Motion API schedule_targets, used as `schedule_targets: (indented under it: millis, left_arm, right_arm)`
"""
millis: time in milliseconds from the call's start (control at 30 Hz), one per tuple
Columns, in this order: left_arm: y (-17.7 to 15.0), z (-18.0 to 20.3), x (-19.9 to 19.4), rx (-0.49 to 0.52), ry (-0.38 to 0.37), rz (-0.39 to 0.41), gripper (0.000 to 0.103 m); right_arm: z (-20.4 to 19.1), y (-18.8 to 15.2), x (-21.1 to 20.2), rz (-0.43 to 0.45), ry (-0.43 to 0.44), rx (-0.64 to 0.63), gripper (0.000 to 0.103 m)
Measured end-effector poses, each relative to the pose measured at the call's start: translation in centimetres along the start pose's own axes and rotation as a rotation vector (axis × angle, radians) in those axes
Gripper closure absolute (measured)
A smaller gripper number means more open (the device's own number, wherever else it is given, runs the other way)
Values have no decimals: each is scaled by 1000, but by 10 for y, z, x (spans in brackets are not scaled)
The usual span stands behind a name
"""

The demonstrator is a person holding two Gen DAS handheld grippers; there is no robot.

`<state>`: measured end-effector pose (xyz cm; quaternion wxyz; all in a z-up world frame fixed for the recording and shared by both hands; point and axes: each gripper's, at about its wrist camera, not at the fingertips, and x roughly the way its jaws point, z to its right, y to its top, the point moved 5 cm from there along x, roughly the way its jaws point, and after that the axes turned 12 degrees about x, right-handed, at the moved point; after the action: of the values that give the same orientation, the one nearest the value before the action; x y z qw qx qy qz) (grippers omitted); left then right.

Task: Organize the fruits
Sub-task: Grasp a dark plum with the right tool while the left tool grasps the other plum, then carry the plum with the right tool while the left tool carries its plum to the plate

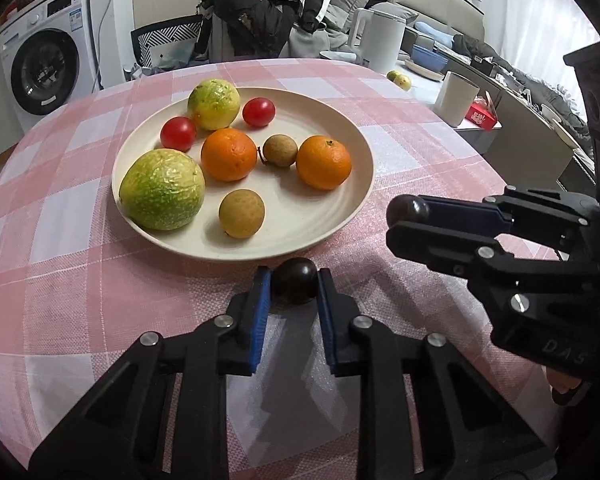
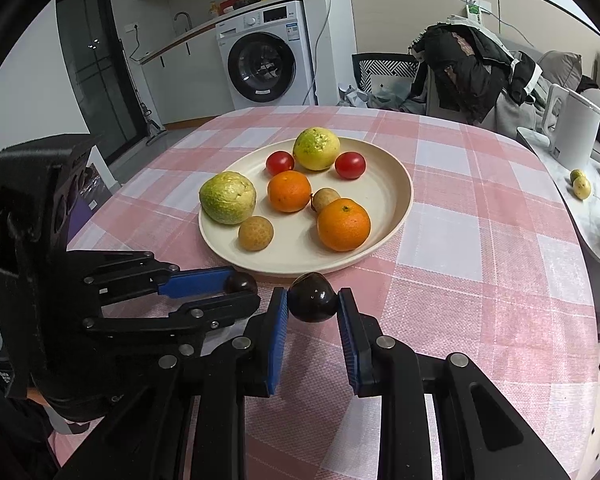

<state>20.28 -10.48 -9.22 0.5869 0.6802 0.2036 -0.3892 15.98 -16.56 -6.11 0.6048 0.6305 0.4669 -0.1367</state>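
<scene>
A cream plate (image 1: 300, 220) (image 2: 380, 196) on the pink checked tablecloth (image 1: 80, 280) holds two green-yellow fruits (image 1: 162, 189), two red tomatoes (image 1: 178, 133), two oranges (image 1: 229, 154) and two brown longans (image 1: 241, 213). Just in front of the plate's near rim, my left gripper (image 1: 294, 286) (image 2: 240, 290) is shut on a small dark round fruit (image 1: 296, 285) (image 2: 242, 281). To its right, my right gripper (image 2: 313, 300) (image 1: 407, 218) is shut on a second dark fruit (image 2: 313, 298) (image 1: 408, 208). The two grippers sit close together, tips near the plate.
A white kettle (image 1: 380, 36) and a white cup (image 1: 458, 98) stand on a side counter to the right, with two small green fruits (image 2: 580, 184). A chair piled with dark clothes (image 1: 256, 16) stands behind the table, and a washing machine (image 2: 266, 64) further back.
</scene>
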Motion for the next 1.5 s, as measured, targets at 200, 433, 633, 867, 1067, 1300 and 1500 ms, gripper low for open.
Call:
schedule_targets:
  millis: [200, 433, 633, 867, 1067, 1300, 1500]
  left_arm:
    - [-4, 2, -12, 14, -19, 22, 83]
    - [-8, 8, -38, 62, 22, 90, 83]
    - [-4, 9, -66, 91, 67, 170, 83]
    - [-1, 0, -77, 87, 87, 185, 83]
    - [5, -10, -72, 53, 85, 187, 83]
    - [14, -19, -58, 29, 87, 182, 83]
    - [17, -26, -44, 10, 95, 173, 83]
  right_arm:
    - [2, 1, -3, 10, 0, 6, 77]
    - [5, 5, -10, 46, 17, 25, 77]
    - [5, 10, -16, 90, 18, 43, 77]
    - [5, 12, -17, 119, 35, 62, 77]
    - [3, 15, -18, 143, 56, 79, 77]
    - [-3, 15, -8, 132, 55, 78, 77]
    - [-4, 15, -4, 139, 54, 82, 77]
